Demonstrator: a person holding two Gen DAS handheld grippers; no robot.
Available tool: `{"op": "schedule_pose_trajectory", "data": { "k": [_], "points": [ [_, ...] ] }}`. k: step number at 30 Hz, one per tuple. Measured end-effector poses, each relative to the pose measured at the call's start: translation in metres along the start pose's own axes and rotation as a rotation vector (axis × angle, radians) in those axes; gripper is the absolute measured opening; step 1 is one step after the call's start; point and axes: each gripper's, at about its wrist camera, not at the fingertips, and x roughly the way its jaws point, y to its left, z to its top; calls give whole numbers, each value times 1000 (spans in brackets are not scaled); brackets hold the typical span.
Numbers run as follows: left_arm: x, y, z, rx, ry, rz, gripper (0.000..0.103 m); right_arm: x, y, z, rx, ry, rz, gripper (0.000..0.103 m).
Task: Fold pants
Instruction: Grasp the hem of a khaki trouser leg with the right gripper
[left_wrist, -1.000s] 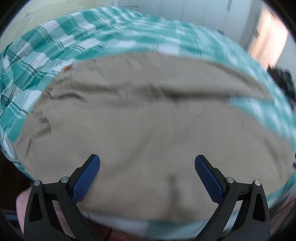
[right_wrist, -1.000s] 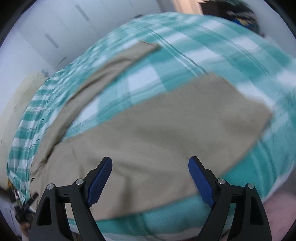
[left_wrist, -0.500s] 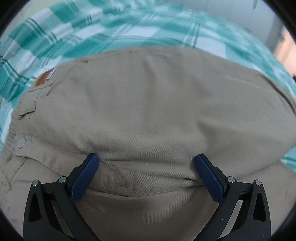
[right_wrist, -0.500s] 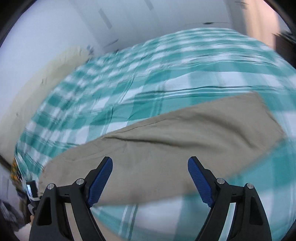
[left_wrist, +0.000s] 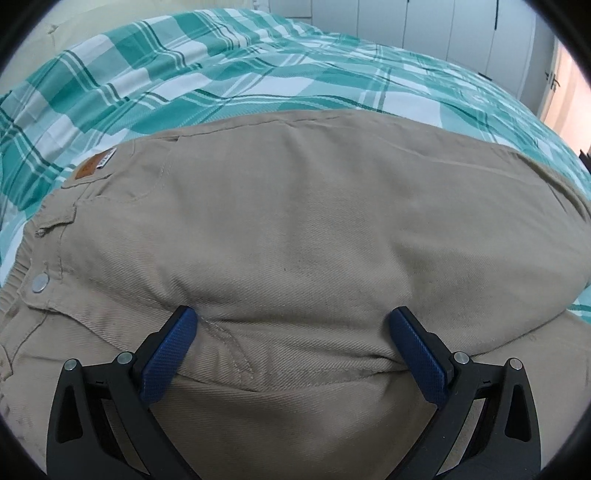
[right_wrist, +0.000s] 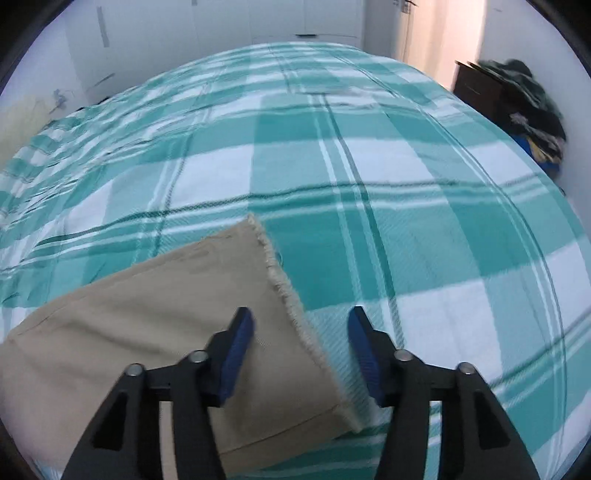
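Pants (left_wrist: 295, 229) flat on bed (left_wrist: 229, 70), waistband left, legs right. Left gripper (left_wrist: 291, 347) angled down, fingers wide open. Right gripper (right_wrist: 301, 347) fingers closing astride frayed hem (right_wrist: 284, 295), not gripping.

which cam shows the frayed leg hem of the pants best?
Right wrist. The frayed hem runs in full view across the teal plaid bedcover, passing between the closing pads of the right tool. The left wrist view shows only the waist end of the pants, with button and label; no hem.
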Motion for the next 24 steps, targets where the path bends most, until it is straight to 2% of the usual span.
{"op": "schedule_pose_trajectory", "data": {
  "k": [1, 3, 4, 5, 6, 8, 9, 12, 15, 17, 19, 22, 24],
  "points": [
    [0, 0, 0, 0, -1, 0, 103, 2, 0, 1, -11, 3, 10, 69],
    [0, -1, -1, 0, -3, 2, 103, 14, 6, 3, -12, 43, 71, 73],
    [0, -1, -1, 1, -2, 4, 103, 23, 9, 1, -10, 84, 79, 63],
    [0, 0, -1, 2, -1, 6, 103, 24, 17, -2, -17, 83, 63, 47],
    [0, -1, 0, 4, -1, 9, 103, 20, 22, -1, -21, 59, 62, 8],
    [1, -1, 0, 6, 0, 13, 103, -3, 34, -7, -34, 3, 60, 5],
    [1, -1, 0, 6, 0, 14, 103, -19, 43, -12, -62, -28, 100, 5],
    [0, -1, 0, 7, 1, 15, 102, -89, 71, -41, -215, -124, 171, 4],
    [1, -2, 1, 11, 4, 20, 103, -177, 75, -94, -297, -219, 245, 3],
    [1, -2, 2, 13, 6, 24, 103, -227, 62, -143, -310, -257, 253, 3],
    [1, -3, 2, 18, 9, 31, 103, -247, 38, -185, -262, -241, 215, 2],
    [0, -5, 4, 29, 31, 51, 103, -230, -12, -232, -109, -132, 110, 2],
    [-3, -6, 9, 36, 74, 73, 103, -210, -44, -257, 23, -35, -27, 6]
  ]
}}
